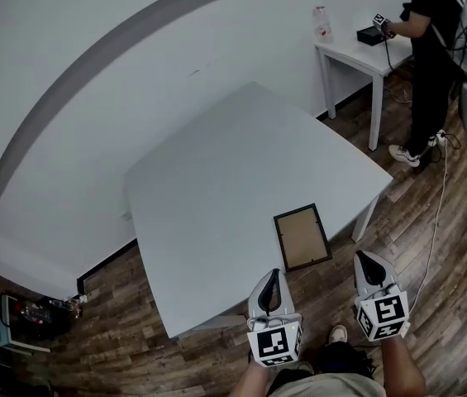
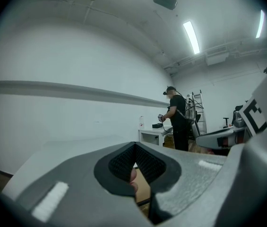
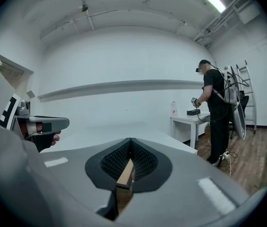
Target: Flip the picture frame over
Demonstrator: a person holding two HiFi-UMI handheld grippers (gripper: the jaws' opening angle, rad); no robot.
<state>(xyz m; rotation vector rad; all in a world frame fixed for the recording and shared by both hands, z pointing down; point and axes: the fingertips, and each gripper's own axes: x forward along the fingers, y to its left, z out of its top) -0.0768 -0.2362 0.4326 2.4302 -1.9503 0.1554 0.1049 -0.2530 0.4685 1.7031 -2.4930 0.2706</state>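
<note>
picture frame (image 1: 302, 236): lies flat on the desk (image 1: 216, 180), near its front edge and towards the right corner; dark rim, brown panel facing up; nothing touches it.
left claw (image 1: 273, 278): closed, with nothing held; tip over the front edge of the desk, just beside the near left corner of the frame and apart from it.
left claw, own view (image 2: 134, 162): ribbed pads meet, leaving only a thin slit; a sliver of tan shows through it, and i cannot tell what that is.
right claw (image 1: 365, 259): closed, with nothing held; it hangs over the floor (image 1: 431, 255) off the front right edge of the desk, near the frame but clear of it.
right claw, own view (image 3: 129, 160): pads together; a narrow brown strip shows in the slit.
desk: white, otherwise bare, set against a white wall (image 1: 92, 73).
person (image 1: 431, 56): stands at the far right by a small table (image 1: 357, 56), handling something there.
small table: carries a bottle (image 1: 322, 25) and a black box (image 1: 370, 35).
</note>
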